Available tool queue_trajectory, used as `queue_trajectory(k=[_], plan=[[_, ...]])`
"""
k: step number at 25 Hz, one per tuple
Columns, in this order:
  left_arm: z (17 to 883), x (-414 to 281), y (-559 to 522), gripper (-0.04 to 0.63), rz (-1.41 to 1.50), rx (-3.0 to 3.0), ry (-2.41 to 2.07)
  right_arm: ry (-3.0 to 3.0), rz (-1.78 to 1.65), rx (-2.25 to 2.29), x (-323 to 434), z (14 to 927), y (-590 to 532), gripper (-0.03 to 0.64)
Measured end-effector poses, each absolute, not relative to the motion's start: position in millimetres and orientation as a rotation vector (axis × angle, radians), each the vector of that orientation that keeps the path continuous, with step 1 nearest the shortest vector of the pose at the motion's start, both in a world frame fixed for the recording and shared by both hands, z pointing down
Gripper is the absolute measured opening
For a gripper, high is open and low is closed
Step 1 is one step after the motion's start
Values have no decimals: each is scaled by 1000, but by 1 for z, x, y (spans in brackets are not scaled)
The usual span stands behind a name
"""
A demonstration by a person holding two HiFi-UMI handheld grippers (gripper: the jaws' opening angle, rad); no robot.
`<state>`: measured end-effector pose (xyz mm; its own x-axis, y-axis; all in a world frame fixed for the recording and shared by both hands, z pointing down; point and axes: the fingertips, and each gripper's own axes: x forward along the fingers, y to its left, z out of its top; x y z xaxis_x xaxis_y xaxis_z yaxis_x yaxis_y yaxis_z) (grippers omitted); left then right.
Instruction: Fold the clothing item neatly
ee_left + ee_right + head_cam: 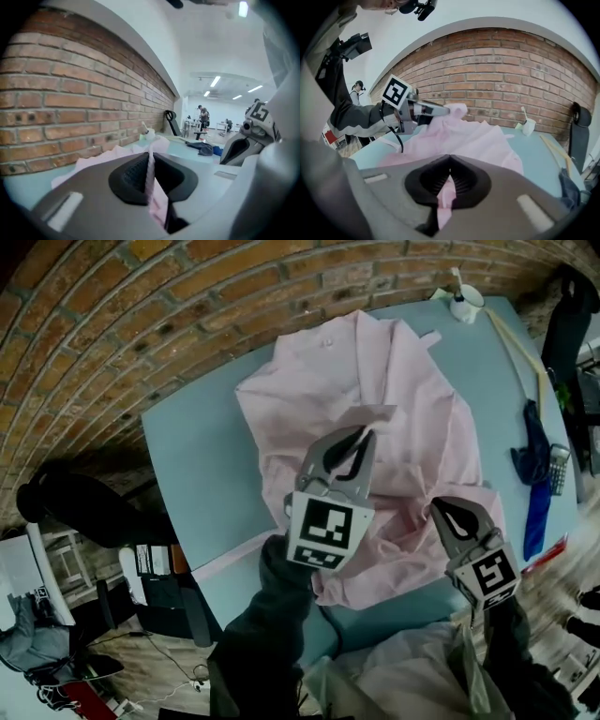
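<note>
One pink shirt (394, 390), two grippers, one pale blue table (202, 451).
The shirt lies crumpled and creased across the middle of the frame. The left gripper (364, 435) pinches a raised fold at centre, and the right gripper (441, 509) is clamped on its edge at lower right.

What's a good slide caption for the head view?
Left tongs and right tongs pinch a pink shirt on a blue table.

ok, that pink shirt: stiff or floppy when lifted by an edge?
Probably floppy: the pink shirt lies in soft rumpled folds, and only the bit pinched in the left gripper is raised. Likely light: thin pinches in the left and right gripper hold it. Pushed, it would probably bunch on the table.
</note>
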<state>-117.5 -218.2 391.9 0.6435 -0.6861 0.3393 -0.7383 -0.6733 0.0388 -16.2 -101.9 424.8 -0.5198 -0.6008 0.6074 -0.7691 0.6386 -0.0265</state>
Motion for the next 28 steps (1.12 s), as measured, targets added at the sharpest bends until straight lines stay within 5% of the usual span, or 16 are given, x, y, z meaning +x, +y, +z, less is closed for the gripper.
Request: queue_trajectory(k=[3, 6, 9, 11, 15, 20, 28], plan=[[436, -59, -188, 52, 700, 2687, -867, -2297, 439, 1094, -1, 420, -91, 2], [446, -33, -148, 298, 845, 2713, -620, -2319, 411, 1138, 21, 408, -85, 19], [427, -52, -124, 305, 943, 2758, -567, -2296, 347, 1135, 36, 398, -75, 63], [386, -82, -115, 303, 847, 2786, -680, -2258, 213, 1091, 53, 395, -61, 84], [316, -154, -73, 192, 428, 2601, -1001, -2145, 77, 905, 89, 422, -9, 84], [370, -176, 22, 19, 528, 2364, -1399, -2140, 163, 727, 90, 475, 51, 84], [453, -108, 148, 18, 841, 2229, -1268, -2201, 120, 478, 81, 494, 98, 84]])
